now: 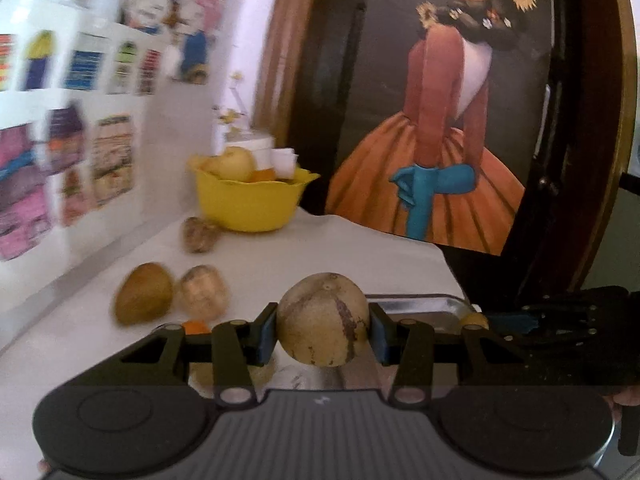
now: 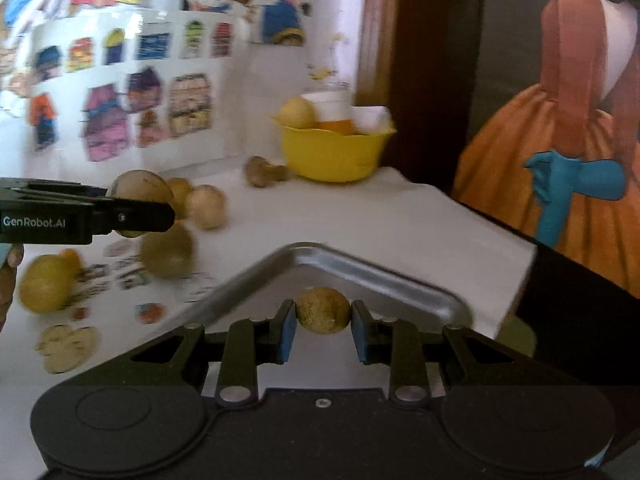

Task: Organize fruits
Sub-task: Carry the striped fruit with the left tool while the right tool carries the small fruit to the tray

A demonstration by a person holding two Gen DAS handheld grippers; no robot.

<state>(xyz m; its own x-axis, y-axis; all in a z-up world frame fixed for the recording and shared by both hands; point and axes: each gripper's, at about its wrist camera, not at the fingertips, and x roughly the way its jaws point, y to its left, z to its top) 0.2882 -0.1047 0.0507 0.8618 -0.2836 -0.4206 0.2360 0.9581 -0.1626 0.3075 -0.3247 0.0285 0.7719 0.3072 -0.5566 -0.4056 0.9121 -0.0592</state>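
White tabletop (image 2: 360, 216), sticker wall behind. Left gripper (image 1: 323, 330) clenched on large tan fruit (image 1: 323, 320); right gripper (image 2: 322, 322) clenched on small brown fruit (image 2: 322, 311). Metal tray (image 2: 360, 272) directly beneath right claw, nearer than left; yellow bowl (image 2: 332, 156) far ahead.

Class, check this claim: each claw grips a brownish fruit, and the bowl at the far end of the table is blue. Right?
Not quite. The bowl is yellow, as the right wrist view shows. The rest holds: the left claw and the right claw each grip a brownish fruit.
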